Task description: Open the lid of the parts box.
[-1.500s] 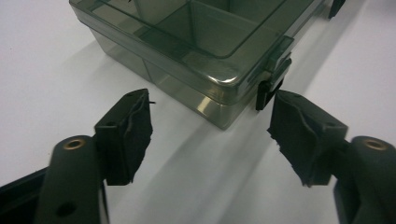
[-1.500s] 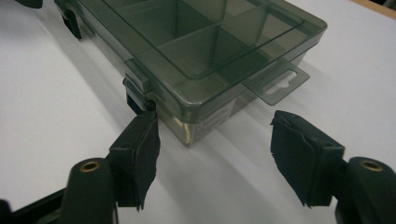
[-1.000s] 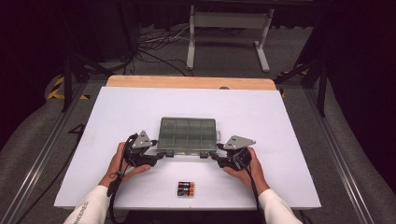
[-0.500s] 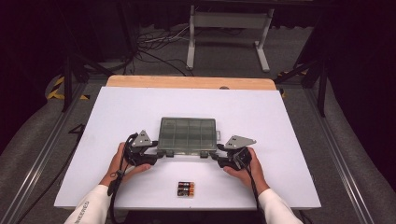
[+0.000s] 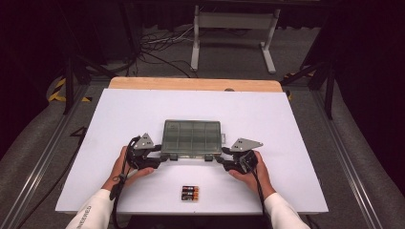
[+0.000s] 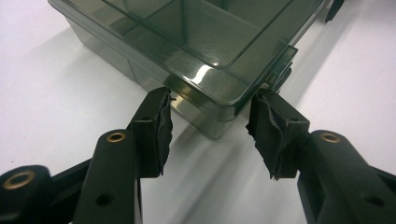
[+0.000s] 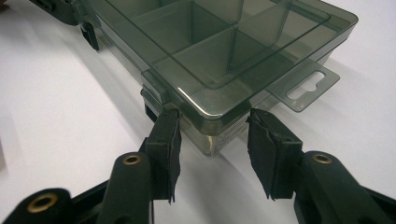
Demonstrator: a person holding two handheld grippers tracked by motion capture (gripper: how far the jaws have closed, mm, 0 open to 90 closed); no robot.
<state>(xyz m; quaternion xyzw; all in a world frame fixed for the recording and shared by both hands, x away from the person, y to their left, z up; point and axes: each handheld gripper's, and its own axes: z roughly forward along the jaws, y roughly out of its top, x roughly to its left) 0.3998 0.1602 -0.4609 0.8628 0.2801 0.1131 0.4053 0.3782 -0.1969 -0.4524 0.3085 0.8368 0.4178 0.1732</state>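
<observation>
A smoky see-through compartment box point(image 5: 192, 137) lies shut in the middle of the white table point(image 5: 267, 119). My left gripper point(image 5: 161, 157) is at the box's near left corner, my right gripper point(image 5: 219, 159) at its near right corner. In the left gripper view the gripper point(image 6: 211, 105) stands open, its pads either side of the box point(image 6: 205, 42) corner. The right gripper view shows the same: the gripper point(image 7: 212, 119) is open and straddles a corner of the box point(image 7: 224, 46), next to a front latch point(image 7: 152, 91) and a hang tab point(image 7: 303, 86).
Three batteries point(image 5: 189, 192) lie side by side near the table's front edge, between the person's forearms. A wooden strip point(image 5: 191, 84) runs along the far edge. Cables and a metal stand point(image 5: 229, 28) are on the floor beyond.
</observation>
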